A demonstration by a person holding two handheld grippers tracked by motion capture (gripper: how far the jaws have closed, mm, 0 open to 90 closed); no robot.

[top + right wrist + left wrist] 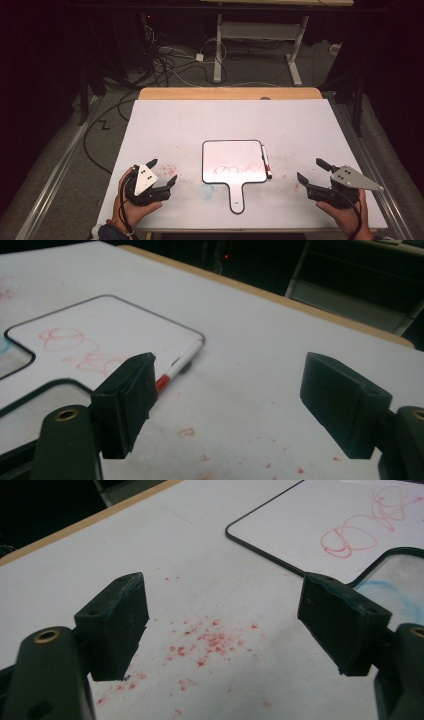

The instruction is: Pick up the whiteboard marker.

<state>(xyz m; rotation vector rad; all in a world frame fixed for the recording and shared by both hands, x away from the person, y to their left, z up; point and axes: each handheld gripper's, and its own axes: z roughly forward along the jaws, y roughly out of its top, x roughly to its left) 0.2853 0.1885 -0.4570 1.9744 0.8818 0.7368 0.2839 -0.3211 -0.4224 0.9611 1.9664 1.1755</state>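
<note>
Both grippers' jaws gape empty; the right gripper view reveals the marker's (176, 367) red end.

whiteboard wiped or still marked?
Marked. Red scribbles sit on the whiteboard, seen in the high view and both gripper views; the marker lies along its right edge.

Each claw is black — the left claw (161, 171) and right claw (309, 170) both carry a grey three-cornered plate dotted with small screws. Brass-ringed holes mark the jaw arms. A dark cuff and wrist cord show at the left.
</note>
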